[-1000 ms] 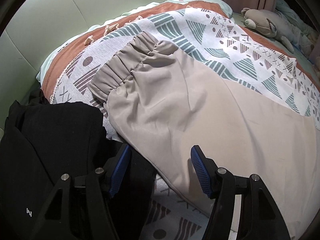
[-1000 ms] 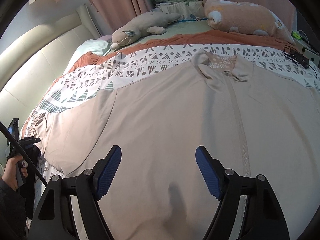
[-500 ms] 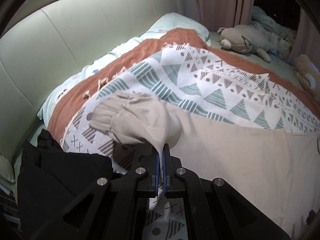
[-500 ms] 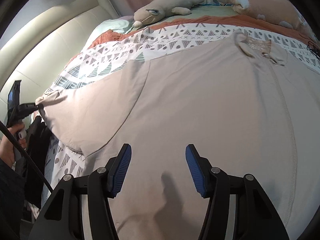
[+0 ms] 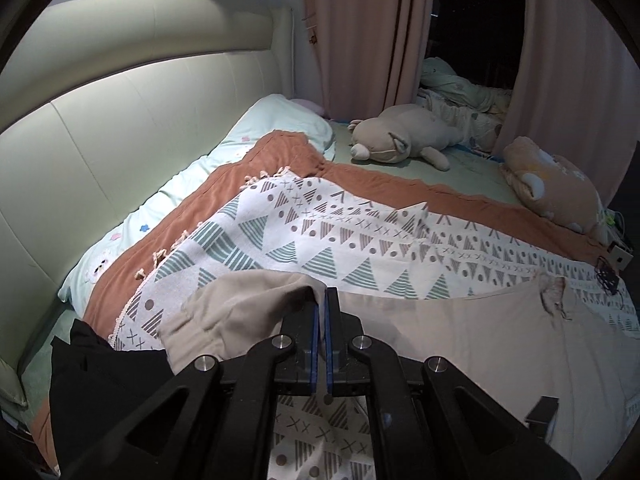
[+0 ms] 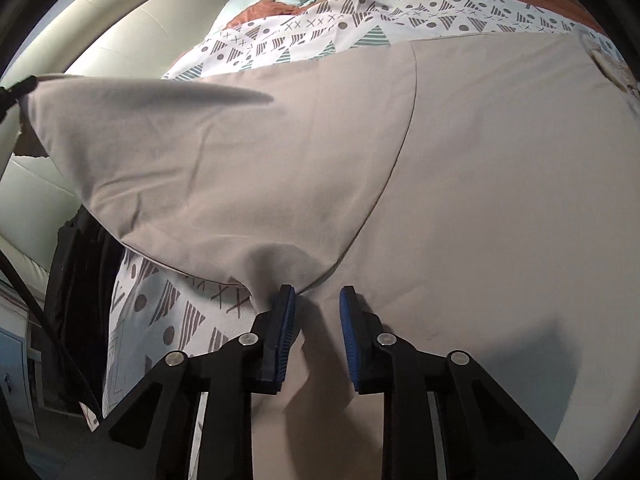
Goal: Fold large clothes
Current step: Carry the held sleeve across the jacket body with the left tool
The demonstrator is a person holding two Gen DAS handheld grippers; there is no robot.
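A large beige jacket [image 6: 460,160] lies spread on the patterned blanket [image 5: 320,240] on the bed. My left gripper [image 5: 322,304] is shut on the jacket's left sleeve [image 5: 240,308] near the gathered cuff and holds it lifted off the blanket. In the right wrist view the raised sleeve [image 6: 180,140] stretches up to the left gripper at the far left edge. My right gripper [image 6: 316,300] is partly open, low over the jacket at the underarm, with a fold of fabric touching its left finger [image 6: 282,320].
A black garment [image 5: 108,392] lies at the bed's left edge, also seen in the right wrist view [image 6: 80,264]. A cream headboard [image 5: 100,120] runs along the left. Plush toys [image 5: 408,136] and a pillow [image 5: 552,180] lie at the far side.
My left gripper closed on the sleeve and has lifted it higher. My right gripper has narrowed and moved down and left to the underarm of the jacket.
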